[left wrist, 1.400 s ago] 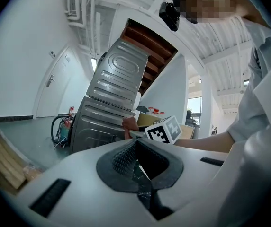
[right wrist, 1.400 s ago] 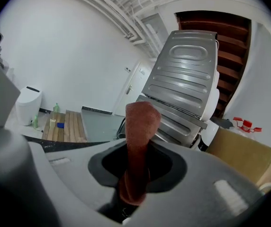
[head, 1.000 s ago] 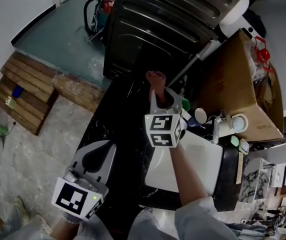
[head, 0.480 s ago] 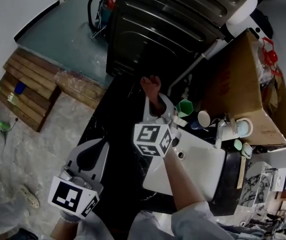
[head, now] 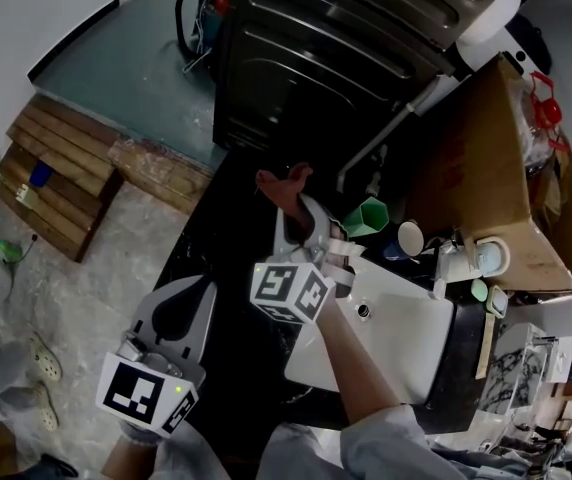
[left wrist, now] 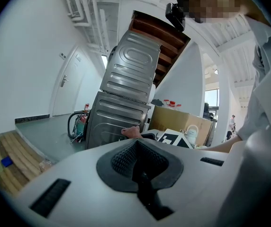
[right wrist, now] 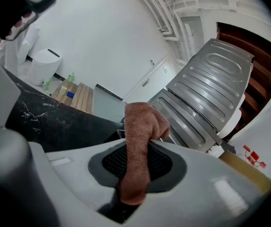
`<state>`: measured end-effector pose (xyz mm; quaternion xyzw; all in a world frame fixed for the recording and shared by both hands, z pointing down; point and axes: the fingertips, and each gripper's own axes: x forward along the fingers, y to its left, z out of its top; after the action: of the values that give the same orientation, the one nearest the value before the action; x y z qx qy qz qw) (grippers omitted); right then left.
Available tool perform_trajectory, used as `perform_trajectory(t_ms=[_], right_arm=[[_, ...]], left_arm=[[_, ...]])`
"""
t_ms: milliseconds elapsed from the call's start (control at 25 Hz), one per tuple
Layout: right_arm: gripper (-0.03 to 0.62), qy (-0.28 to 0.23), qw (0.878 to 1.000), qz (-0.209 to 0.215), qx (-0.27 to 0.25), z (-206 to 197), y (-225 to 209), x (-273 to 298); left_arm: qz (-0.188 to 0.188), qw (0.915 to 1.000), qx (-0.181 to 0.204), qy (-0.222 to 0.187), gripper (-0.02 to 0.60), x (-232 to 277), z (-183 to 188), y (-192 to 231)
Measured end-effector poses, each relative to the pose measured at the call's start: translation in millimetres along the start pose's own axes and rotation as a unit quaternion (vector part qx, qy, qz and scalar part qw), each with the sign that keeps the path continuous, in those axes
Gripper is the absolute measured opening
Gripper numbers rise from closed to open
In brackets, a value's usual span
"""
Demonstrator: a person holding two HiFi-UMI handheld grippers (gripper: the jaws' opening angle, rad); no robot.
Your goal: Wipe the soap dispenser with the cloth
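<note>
Right gripper view: right gripper (right wrist: 134,171) pinches rust-brown terry cloth (right wrist: 142,122); left gripper (left wrist: 139,167) fingers pressed together, empty; we should wipe with loose end.

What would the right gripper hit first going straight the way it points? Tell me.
Probably the ribbed grey metal cabinet; the right gripper, jaws shut on the cloth, points over the black counter at its lower front. Depth is unclear.

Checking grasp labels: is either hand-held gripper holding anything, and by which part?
Right hand-held gripper is shut on the cloth, pinched along a bunched strip, one end poking past the jaws. Left hand-held gripper is shut, empty.
</note>
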<state>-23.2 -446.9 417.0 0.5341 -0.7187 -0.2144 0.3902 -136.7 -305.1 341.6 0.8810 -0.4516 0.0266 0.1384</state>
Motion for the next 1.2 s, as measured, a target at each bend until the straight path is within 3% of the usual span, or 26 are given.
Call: perform_trajectory(t_ms=[640,920,1200], right_arm=[[0.078,0.036,0.987,0.14,0.067,-16,37,-4],[0.078,0.005,0.985,0.121,0.121,-5,0,-28],[0.078,-0.044,0.988,0.073,0.132,25,-51,-36]], left_arm=[[0.0,1.0,-0.002,0.001,0.003,7,-1,-4],[-0.008,1.0,-0.001,0.0,0.003,10,0,-12],[-0.017,0.9999,0.001,0.0,0.003,12,-1,-21]])
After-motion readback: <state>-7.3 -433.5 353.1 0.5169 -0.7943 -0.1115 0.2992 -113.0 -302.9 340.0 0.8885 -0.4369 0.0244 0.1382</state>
